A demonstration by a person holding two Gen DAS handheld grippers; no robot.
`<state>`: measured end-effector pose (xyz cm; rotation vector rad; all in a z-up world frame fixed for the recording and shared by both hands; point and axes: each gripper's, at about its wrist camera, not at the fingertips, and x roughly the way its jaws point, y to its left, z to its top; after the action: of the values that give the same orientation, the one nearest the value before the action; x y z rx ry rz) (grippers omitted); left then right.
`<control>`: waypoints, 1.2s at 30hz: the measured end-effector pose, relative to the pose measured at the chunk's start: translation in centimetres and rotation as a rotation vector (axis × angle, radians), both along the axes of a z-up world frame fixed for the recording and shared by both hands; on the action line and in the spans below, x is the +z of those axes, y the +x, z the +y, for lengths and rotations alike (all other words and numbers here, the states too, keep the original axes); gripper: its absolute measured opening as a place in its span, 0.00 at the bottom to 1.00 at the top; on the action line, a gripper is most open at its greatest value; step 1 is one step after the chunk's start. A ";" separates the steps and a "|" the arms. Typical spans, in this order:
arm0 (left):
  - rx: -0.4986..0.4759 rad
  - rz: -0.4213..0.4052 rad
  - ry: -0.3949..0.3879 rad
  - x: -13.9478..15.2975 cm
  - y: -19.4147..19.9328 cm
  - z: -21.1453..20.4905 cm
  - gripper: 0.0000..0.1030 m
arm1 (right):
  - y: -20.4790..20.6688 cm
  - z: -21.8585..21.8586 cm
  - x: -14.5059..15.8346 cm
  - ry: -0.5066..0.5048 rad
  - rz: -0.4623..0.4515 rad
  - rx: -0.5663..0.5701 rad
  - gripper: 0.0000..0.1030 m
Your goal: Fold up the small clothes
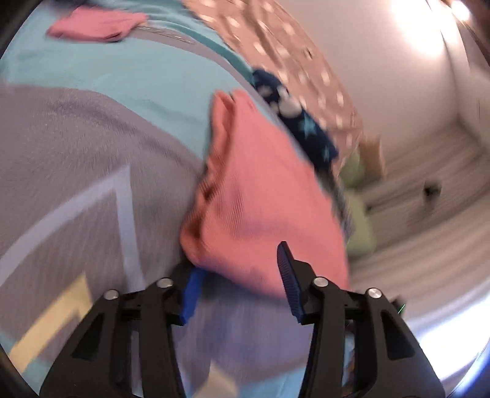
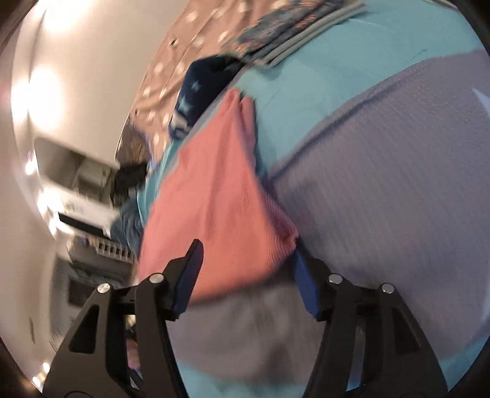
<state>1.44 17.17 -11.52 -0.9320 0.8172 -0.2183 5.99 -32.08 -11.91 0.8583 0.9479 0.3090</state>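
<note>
A pink ribbed garment [image 1: 260, 196] lies folded on the grey mat [image 1: 76, 159]; it also shows in the right wrist view [image 2: 214, 196]. My left gripper [image 1: 242, 275] is open, its blue-padded jaws wide apart around the garment's near edge, one jaw under the cloth corner and one over it. My right gripper [image 2: 248, 269] is open too, its jaws straddling the garment's near edge. Neither jaw pair is closed on the cloth. Both views are blurred by motion.
A second folded pink piece [image 1: 95, 24] lies at the far left on the turquoise cover [image 1: 122, 73]. A navy star-print cloth [image 1: 294, 116] lies beyond the garment [image 2: 199, 88]. A brown dotted bedspread [image 1: 275, 46], a folded patterned stack [image 2: 291, 33], wall and floor are around.
</note>
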 end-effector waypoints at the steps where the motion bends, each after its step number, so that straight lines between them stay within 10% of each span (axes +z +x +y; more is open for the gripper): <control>1: 0.011 0.020 -0.012 -0.3 0.5 0.0 0.18 | 0.2 0.1 -0.2 -0.005 0.021 -0.005 0.06; 8: 0.003 -0.062 -0.055 3.2 -0.4 0.6 0.03 | -1.8 -1.5 3.0 0.094 -0.063 -0.002 0.04; 15: -0.125 -0.066 0.099 7.7 -5.9 -0.9 0.04 | -7.8 -1.9 5.3 -0.102 -0.062 0.101 0.04; 21: -0.013 0.140 0.399 5.1 -8.9 -0.5 0.14 | -9.1 -2.3 0.4 -0.074 0.041 0.100 0.12; 24: 0.060 0.062 0.555 8.7 -8.5 -0.8 0.15 | -9.1 -2.3 0.7 -0.054 0.011 0.129 0.26; 29: -0.192 -0.159 0.530 14.3 -2.7 -9.5 0.33 | -9.3 -1.9 0.7 -0.045 -0.031 0.156 0.37; 36: -0.655 -0.121 0.579 11.2 8.6 -28.4 0.33 | -9.5 -2.3 0.3 -0.006 -0.074 0.166 0.37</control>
<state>10.05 -11.24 -0.33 -0.0852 0.9822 -0.5636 -3.51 -34.35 -11.59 0.7595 0.9517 0.4775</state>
